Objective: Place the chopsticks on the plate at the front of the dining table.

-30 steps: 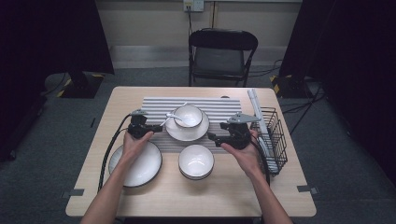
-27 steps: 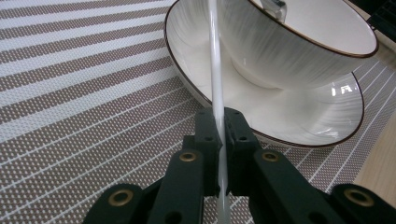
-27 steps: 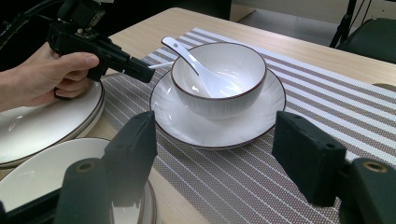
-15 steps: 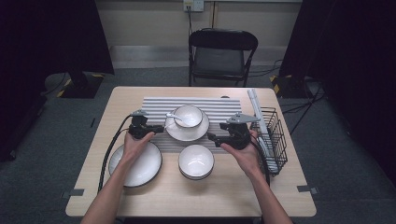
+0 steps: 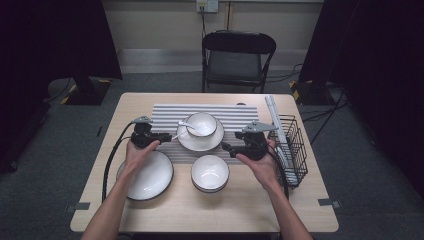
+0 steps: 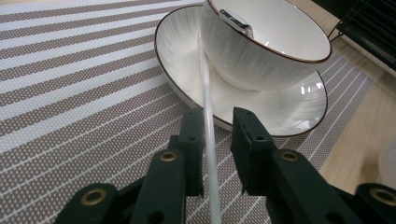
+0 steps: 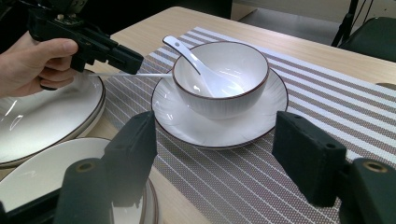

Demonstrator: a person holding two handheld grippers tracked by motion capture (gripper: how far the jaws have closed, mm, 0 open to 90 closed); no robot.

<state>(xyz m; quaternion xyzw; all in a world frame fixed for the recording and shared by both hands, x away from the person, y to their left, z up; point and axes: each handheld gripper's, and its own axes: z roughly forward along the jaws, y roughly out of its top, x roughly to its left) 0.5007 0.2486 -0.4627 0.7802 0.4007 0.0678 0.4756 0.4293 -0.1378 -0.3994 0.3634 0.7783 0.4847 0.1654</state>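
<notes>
Counter: pale wood, with a folding chair behind its far edge.

Striped placemat: lay across the far half of the counter, under the saucer.

Wire basket: black, at the counter's right edge, with a white slatted piece leaning along it.

Large plate: white with a dark rim, near left, partly under the person's left hand.

Saucer: white, dark-rimmed, on the placemat, carrying the small bowl.

Second bowl: empty, on the near edge of the placemat, between the two hands.

Right gripper: held just right of the saucer, jaws standing wide apart and empty, aimed at the saucer and bowl.

Left gripper: held just left of the saucer; jaws had just been opening to a narrow gap, with the white stick between them and no pad clearly pressing on it.

Spoon: white ceramic, bowl end inside the small bowl, handle over the rim.

White stick: thin and straight, running from between the left jaws to the saucer, its far end against the side of the small bowl.
</notes>
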